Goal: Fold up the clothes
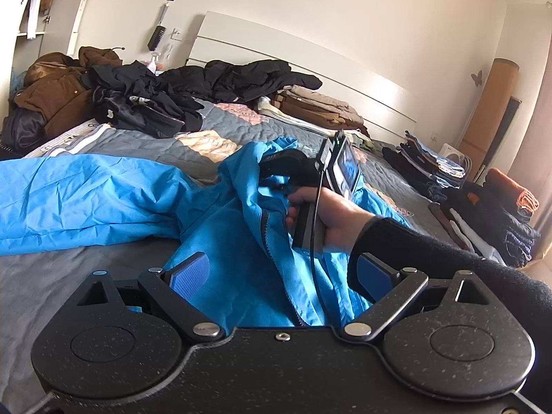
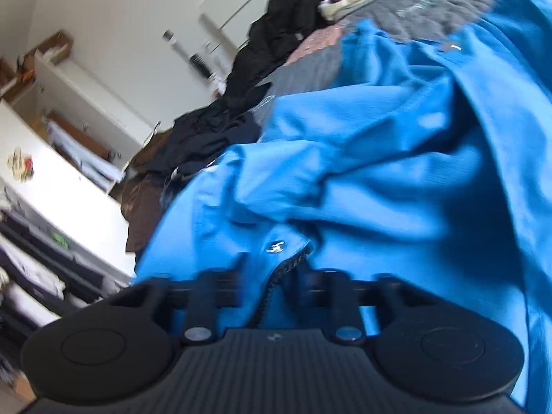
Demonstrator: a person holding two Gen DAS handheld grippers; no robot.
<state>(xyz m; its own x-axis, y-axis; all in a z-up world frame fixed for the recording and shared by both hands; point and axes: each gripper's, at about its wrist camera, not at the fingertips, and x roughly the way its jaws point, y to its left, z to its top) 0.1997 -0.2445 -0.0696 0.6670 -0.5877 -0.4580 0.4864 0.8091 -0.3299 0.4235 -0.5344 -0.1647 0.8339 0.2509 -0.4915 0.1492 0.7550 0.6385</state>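
A bright blue zip jacket (image 1: 103,200) lies spread and crumpled on the grey quilted bed (image 1: 69,276). My left gripper (image 1: 283,272) is open, its blue pads (image 1: 191,272) wide apart with jacket fabric between them. In the left wrist view the right gripper (image 1: 276,165) is held by a hand in a black sleeve and pushes into a raised fold of the jacket. In the right wrist view the jacket (image 2: 396,158) fills the frame, blurred; the zipper edge (image 2: 276,276) runs between the right gripper's (image 2: 272,276) fingers, which look closed on it.
Piles of black clothes (image 1: 145,103) and a brown coat (image 1: 55,93) lie at the far left of the bed. Folded brown items (image 1: 317,107) sit by the headboard. Stacks of folded clothes (image 1: 483,207) line the right edge. A white wardrobe (image 2: 79,110) stands beyond.
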